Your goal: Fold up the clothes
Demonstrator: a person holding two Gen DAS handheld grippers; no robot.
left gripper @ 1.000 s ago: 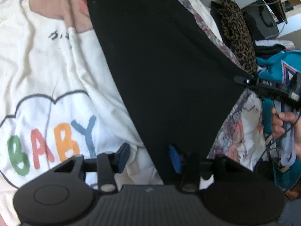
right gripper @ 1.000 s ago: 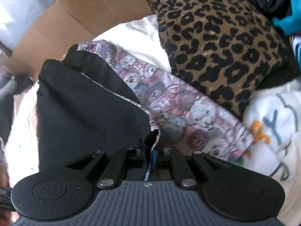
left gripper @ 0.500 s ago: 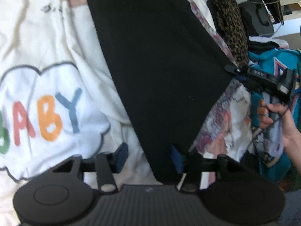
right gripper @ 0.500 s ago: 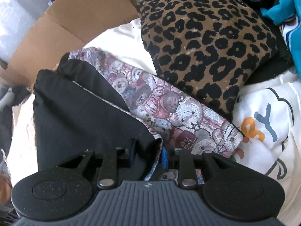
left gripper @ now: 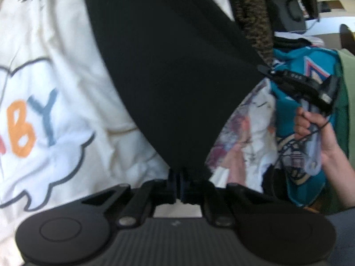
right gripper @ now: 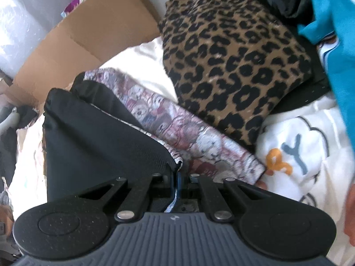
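1. The black garment (left gripper: 173,71), printed with bears on its other face, hangs stretched between the two tools, above a white BABY sheet (left gripper: 51,102). Its lower corner sits at the left gripper (left gripper: 177,178); its far corner is at the right gripper (right gripper: 177,177).
2. Left tongs: closed, pinching the black corner. Right tongs: closed too, with the hem of black and bear fabric caught between the pads.
3. Bear-print cloth (right gripper: 199,137) trails from the right corner across the sheet, so part of the piece lies down while the held edge is taut.
4. My reading: a fold is under way, with both corners held and the edge pulled straight.
5. To do it well, keep both pinches firm, hold the edge level and tight, and carry both corners together so the layers meet squarely without a twist.
6. Watch the slack bear-print side; it could bunch underneath.
7. Nearby: a leopard cushion (right gripper: 233,62), a teal jersey (left gripper: 310,84) and a cardboard box (right gripper: 93,35) crowd the laying area.
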